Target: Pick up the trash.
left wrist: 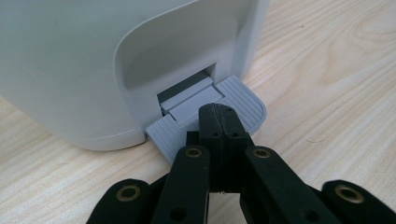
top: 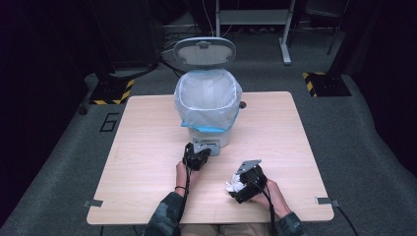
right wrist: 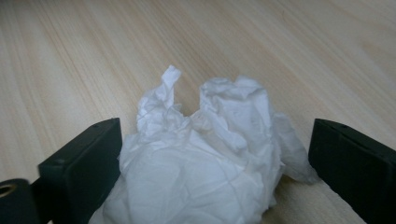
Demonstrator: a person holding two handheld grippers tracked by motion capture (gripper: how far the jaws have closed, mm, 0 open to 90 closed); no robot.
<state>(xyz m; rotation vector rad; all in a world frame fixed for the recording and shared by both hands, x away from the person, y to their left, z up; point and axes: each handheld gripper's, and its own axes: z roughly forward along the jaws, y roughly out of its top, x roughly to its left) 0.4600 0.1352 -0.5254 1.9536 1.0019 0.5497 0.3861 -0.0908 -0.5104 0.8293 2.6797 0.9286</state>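
Observation:
A white pedal bin (top: 208, 105) with a clear bag liner stands on the wooden table (top: 142, 152), its lid (top: 204, 51) raised. My left gripper (top: 196, 156) (left wrist: 217, 119) is shut, and its tips rest on the bin's grey foot pedal (left wrist: 243, 100) (top: 205, 146). A crumpled white tissue (top: 235, 185) (right wrist: 205, 158) lies on the table near the front edge. My right gripper (top: 241, 184) (right wrist: 215, 158) is open, with one jaw on each side of the tissue, the left one touching it.
Black-and-yellow striped stand bases (top: 113, 91) (top: 324, 83) sit on the grey floor beyond the table's far corners. A metal bracket (top: 93, 203) sticks out at the table's front left edge, another (top: 325, 200) at the front right.

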